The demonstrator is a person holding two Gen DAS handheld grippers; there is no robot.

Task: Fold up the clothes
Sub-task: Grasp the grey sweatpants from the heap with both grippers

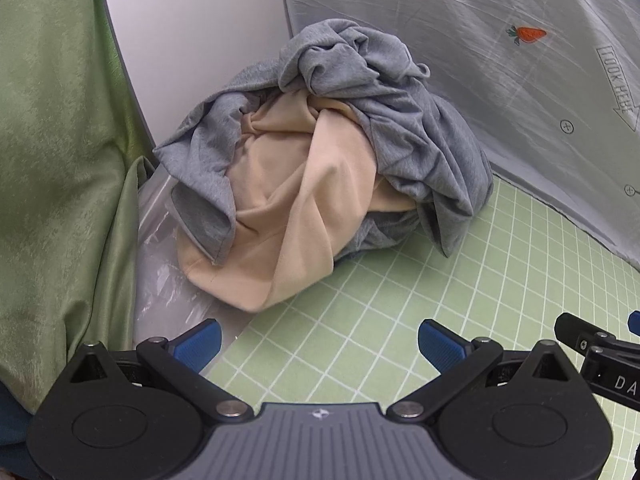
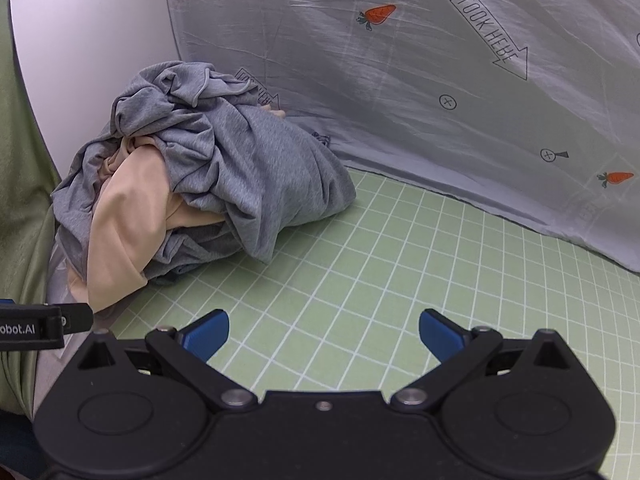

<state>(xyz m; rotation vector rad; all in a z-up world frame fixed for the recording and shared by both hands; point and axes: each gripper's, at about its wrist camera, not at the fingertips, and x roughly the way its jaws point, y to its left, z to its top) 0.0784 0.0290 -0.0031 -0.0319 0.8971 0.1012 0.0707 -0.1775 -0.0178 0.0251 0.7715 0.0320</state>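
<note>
A crumpled grey garment point(image 1: 404, 120) lies tangled with a peach garment point(image 1: 280, 216) in a heap at the back left of the green grid mat point(image 1: 400, 320). The heap also shows in the right wrist view, grey point(image 2: 248, 168) over peach point(image 2: 124, 224). My left gripper point(image 1: 319, 344) is open and empty, low over the mat in front of the heap. My right gripper point(image 2: 324, 332) is open and empty, to the right of the heap and apart from it. The right gripper's edge shows at the far right of the left wrist view point(image 1: 600, 348).
A grey sheet with carrot prints point(image 2: 440, 80) hangs behind the mat. A white panel point(image 1: 192, 40) stands behind the heap. Green cloth point(image 1: 60, 160) hangs at the left. Clear plastic film point(image 1: 164, 280) lies under the heap's left edge.
</note>
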